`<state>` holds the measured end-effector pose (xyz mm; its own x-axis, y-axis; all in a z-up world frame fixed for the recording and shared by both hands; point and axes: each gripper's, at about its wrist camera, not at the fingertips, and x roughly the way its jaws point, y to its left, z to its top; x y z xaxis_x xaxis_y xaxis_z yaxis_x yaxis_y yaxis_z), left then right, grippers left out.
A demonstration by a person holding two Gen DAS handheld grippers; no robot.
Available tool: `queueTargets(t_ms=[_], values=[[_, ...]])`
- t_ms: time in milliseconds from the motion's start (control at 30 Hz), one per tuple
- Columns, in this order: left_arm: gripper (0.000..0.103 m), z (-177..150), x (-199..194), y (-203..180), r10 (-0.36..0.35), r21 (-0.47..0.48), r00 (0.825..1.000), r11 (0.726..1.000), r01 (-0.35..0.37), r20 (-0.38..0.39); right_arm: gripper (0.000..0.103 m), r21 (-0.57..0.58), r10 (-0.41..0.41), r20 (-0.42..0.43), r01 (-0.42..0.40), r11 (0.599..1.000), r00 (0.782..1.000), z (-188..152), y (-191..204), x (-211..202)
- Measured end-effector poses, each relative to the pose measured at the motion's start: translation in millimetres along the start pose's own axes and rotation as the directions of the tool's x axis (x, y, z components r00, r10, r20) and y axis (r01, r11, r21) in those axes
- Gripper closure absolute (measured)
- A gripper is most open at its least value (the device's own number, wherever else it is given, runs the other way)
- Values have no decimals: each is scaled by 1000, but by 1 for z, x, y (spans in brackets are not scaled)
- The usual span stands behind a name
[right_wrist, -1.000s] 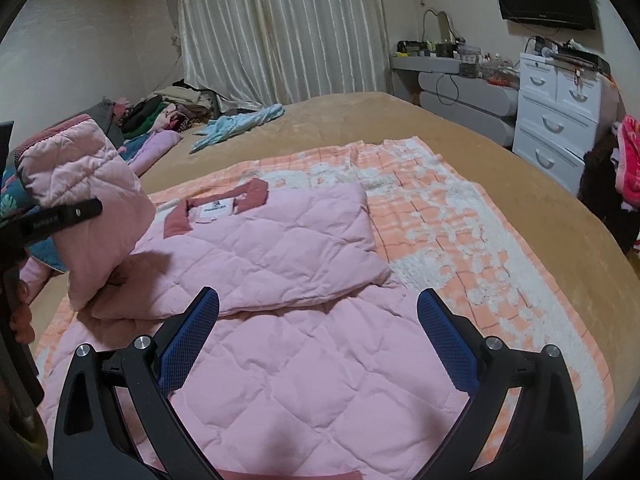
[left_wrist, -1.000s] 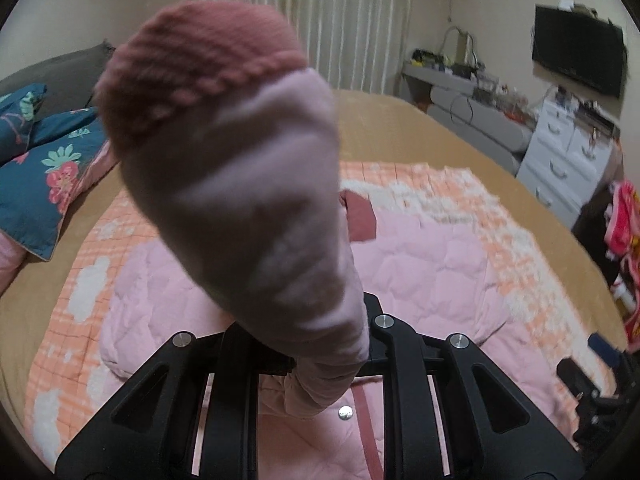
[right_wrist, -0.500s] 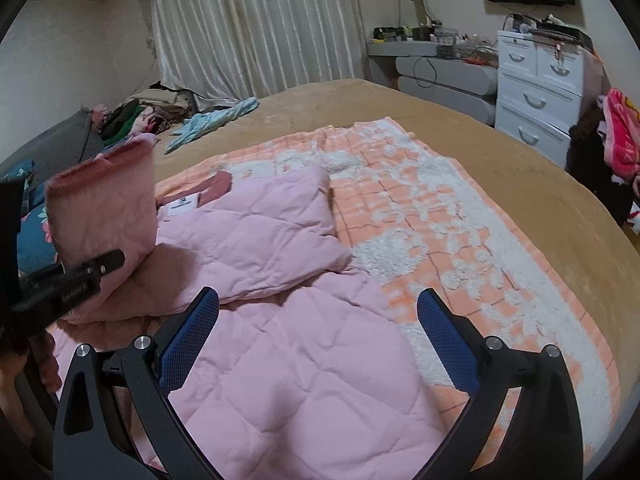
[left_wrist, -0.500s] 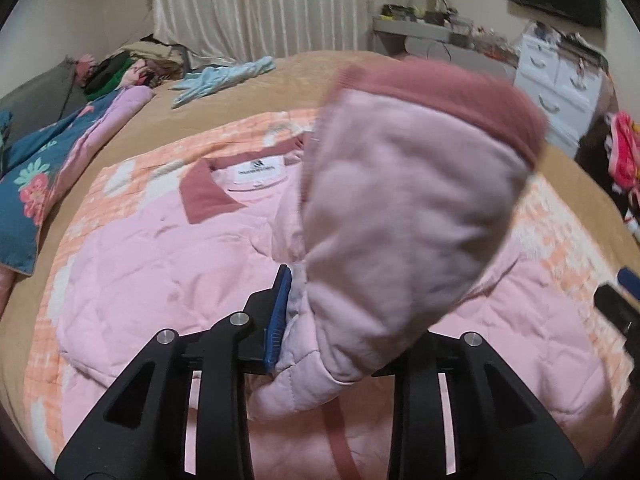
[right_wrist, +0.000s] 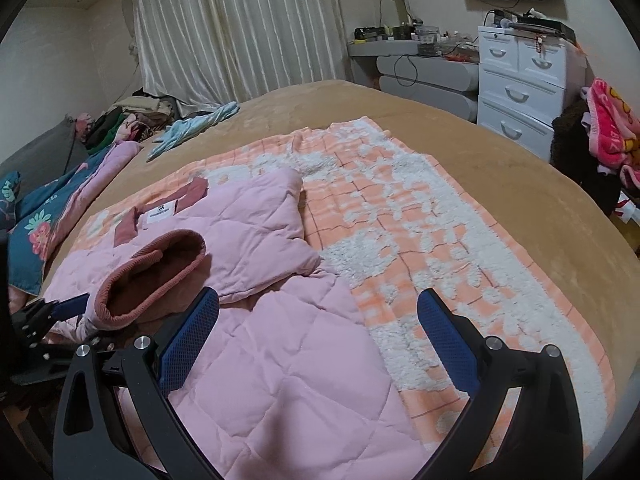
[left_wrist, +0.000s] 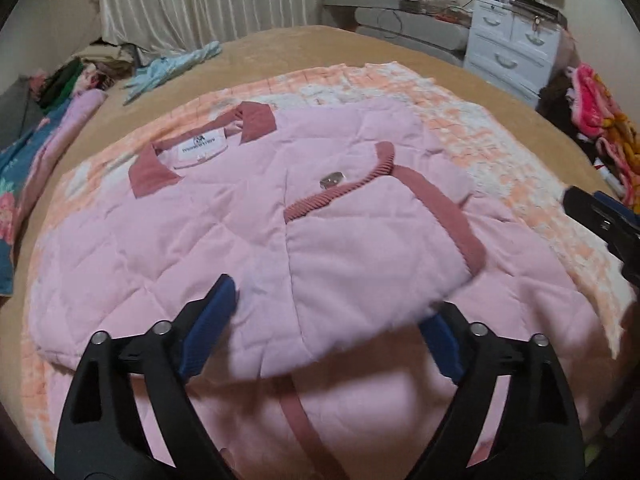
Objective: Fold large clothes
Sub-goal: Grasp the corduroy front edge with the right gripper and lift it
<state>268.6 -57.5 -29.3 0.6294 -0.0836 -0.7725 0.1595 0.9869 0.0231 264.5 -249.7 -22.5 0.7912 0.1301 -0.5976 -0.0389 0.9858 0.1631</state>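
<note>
The left tool [left_wrist: 328, 316] had just spread its jaws, sleeve [left_wrist: 372, 240] loose between them at 12 o'clock on the pink jacket [right_wrist: 260, 360], while the right tool [right_wrist: 318, 340] gaped empty.

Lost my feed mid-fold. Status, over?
Left tongs just opened, sleeve loose between them. Right tongs open, empty. Pink jacket on the blanket. Nothing in the way.

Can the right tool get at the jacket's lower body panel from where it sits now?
Probably yes. The right tool stands open, nothing between its pads, and the bare quilted panel of the pink jacket lies directly under it. The folded sleeve sits off to its left, beside the path.
</note>
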Motion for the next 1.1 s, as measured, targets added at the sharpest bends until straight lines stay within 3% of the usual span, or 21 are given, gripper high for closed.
queueTargets(t_ms=[100, 200, 233, 567, 867, 1000, 1100], values=[[9, -2, -10, 9, -99, -45, 995, 994, 99, -5, 4, -4, -14, 7, 14, 1000, 1000, 1, 0, -3], [9, -3, -26, 22, -196, -113, 980, 974, 197, 20, 4, -11, -29, 12, 29, 1000, 1000, 3, 0, -7], [9, -3, -30, 25, -198, -120, 980, 972, 200, 29, 4, -13, -33, 12, 33, 999, 999, 4, 1, -9], [9, -8, -67, 90, -48, -258, 996, 964, 67, 79, 4, -38, 16, -3, -16, 999, 1000, 7, 23, -24], [9, -28, -91, 155, 98, -355, 990, 933, -57, 101, 4, -61, 105, -78, -109, 992, 991, -1, 63, -18], [9, -38, -98, 180, 129, -403, 986, 912, -77, 102, 4, -38, 160, -147, -167, 985, 976, -10, 76, -5], [9, -46, -101, 194, 157, -422, 983, 901, -103, 95, 4, 55, 254, -215, -248, 967, 943, -20, 87, 17]])
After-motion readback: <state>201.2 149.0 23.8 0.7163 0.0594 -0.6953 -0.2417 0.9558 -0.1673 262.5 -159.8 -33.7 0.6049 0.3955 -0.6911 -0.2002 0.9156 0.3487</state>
